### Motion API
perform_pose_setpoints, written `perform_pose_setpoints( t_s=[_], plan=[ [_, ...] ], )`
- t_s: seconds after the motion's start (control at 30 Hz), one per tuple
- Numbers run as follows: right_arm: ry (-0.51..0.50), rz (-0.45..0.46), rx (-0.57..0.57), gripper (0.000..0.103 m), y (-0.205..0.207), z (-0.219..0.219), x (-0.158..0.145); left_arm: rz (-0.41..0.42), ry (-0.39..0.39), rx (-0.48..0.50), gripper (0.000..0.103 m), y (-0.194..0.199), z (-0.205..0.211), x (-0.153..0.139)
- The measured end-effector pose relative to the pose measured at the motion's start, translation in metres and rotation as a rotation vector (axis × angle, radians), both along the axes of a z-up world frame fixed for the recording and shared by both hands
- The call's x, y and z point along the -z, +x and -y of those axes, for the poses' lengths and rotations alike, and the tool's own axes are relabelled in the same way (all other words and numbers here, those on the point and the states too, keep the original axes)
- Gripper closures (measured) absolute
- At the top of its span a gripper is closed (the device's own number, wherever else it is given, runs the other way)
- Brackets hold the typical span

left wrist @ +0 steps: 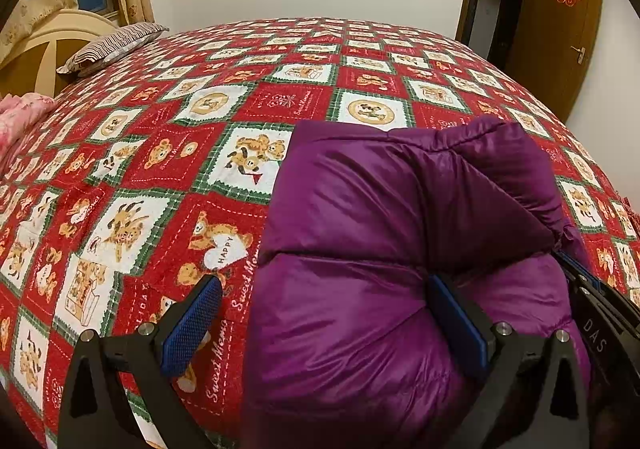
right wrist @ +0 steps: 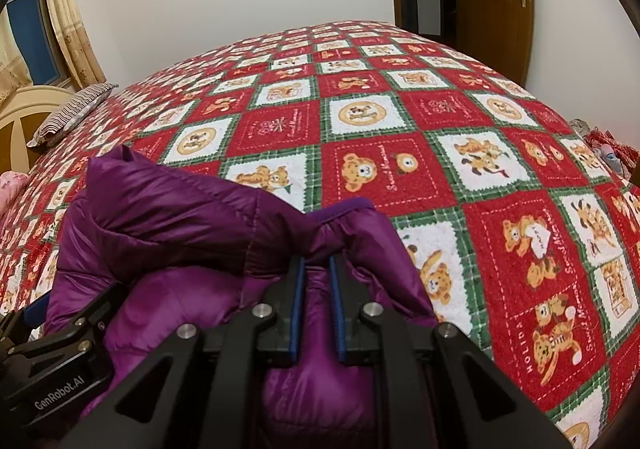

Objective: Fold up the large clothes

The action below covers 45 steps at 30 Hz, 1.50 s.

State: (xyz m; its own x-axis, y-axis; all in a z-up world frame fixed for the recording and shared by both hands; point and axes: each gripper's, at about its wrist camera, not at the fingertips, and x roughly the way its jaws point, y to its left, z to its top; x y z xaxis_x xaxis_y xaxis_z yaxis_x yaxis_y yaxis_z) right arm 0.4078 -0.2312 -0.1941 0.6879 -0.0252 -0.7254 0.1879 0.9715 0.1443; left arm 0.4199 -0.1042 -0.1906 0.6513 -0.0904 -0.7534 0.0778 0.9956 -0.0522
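A puffy purple jacket (left wrist: pixel 360 217) lies bunched on the red teddy-bear bedspread (left wrist: pixel 160 153), near the bed's front edge. My left gripper (left wrist: pixel 323 281) stands open and wide. Its left pad hangs over the bedspread beside the jacket, and its right pad rests in a crease of the jacket. My right gripper (right wrist: pixel 316 261) is shut on a raised fold of the purple jacket (right wrist: pixel 168 201), with fabric pinched between its blue pads. The right gripper's body (left wrist: pixel 592 289) shows at the jacket's right side, and the left gripper's body (right wrist: pixel 60 349) at the lower left.
The bedspread (right wrist: pixel 400 121) stretches far beyond the jacket. A striped pillow (left wrist: pixel 112 47) and a cream headboard (left wrist: pixel 52 33) sit at the far left, with pink cloth (left wrist: pixel 20 117) below them. A wooden door (left wrist: pixel 560 29) stands at the back right, curtains (right wrist: pixel 68 21) at the left.
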Motion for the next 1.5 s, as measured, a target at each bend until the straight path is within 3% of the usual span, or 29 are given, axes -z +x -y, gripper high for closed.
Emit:
perform_pose_setpoints(
  t_s=[0.4,0.47,0.53,0.6,0.63,0.67,0.73,0.87,1.03,1.2,1.3,1.33,1.4,1.5],
  plan=[
    [0.0,-0.001,0.001,0.087,0.002,0.001,0.0,-0.028,-0.02,0.016,0.001,0.004,0.0,-0.001],
    [0.009,0.0,-0.002,0.087,0.002,0.002,0.0,-0.088,-0.06,0.064,0.001,0.006,-0.007,-0.009],
    [0.049,-0.007,-0.022,0.087,0.001,0.008,-0.003,-0.064,-0.058,0.095,0.001,-0.008,-0.019,-0.033],
    [0.073,-0.019,-0.067,0.077,-0.011,0.015,-0.017,0.02,-0.061,0.132,0.001,-0.031,-0.037,-0.057],
    [0.067,-0.001,-0.07,0.057,-0.022,0.017,-0.027,0.045,-0.065,0.155,0.001,-0.04,-0.043,-0.061],
    [0.053,0.05,-0.045,0.03,-0.039,0.021,-0.039,0.057,-0.062,0.174,0.001,-0.049,-0.05,-0.062],
    [0.029,0.114,0.003,0.018,-0.064,0.028,-0.052,0.025,-0.058,0.174,0.001,-0.058,-0.06,-0.052],
    [0.086,0.041,0.019,0.018,-0.082,0.038,-0.03,-0.034,-0.069,0.19,0.001,-0.061,-0.062,-0.02],
    [0.134,-0.003,-0.01,0.021,-0.086,0.04,-0.004,-0.005,-0.146,0.199,0.001,-0.061,-0.06,-0.013],
    [0.214,-0.017,-0.071,0.023,-0.076,0.041,0.008,0.012,-0.154,0.261,0.001,-0.058,-0.044,-0.01],
    [0.236,0.002,-0.109,0.036,-0.078,0.038,0.01,0.019,-0.157,0.303,0.001,-0.059,-0.033,-0.008],
    [0.245,0.007,-0.128,0.047,-0.079,0.035,0.011,0.016,-0.162,0.32,0.002,-0.06,-0.029,-0.008],
    [0.234,0.006,-0.138,0.049,-0.08,0.03,0.011,0.008,-0.189,0.357,0.012,-0.06,-0.024,-0.008],
    [0.298,-0.001,-0.141,0.052,-0.077,0.036,0.014,0.023,-0.182,0.375,0.03,-0.064,-0.017,-0.012]
  ],
)
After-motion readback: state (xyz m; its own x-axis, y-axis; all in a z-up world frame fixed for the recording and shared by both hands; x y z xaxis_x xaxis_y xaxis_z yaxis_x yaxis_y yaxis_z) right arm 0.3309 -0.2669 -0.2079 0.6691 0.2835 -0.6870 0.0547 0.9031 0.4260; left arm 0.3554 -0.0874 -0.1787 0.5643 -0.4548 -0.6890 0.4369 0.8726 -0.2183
